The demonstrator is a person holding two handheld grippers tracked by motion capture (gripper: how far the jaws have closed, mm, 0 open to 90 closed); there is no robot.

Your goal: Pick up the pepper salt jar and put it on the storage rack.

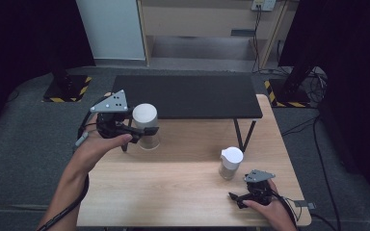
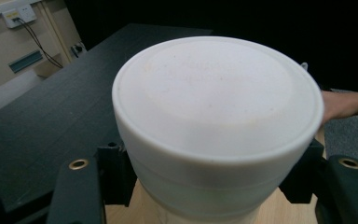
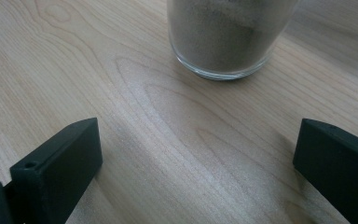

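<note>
Left gripper view — jar (image 2: 216, 126) between gripper (image 2: 214, 186) jaws

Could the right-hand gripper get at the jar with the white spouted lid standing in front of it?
Probably yes: the right gripper has its jaws open toward the jar, with bare wooden table between them.
</note>
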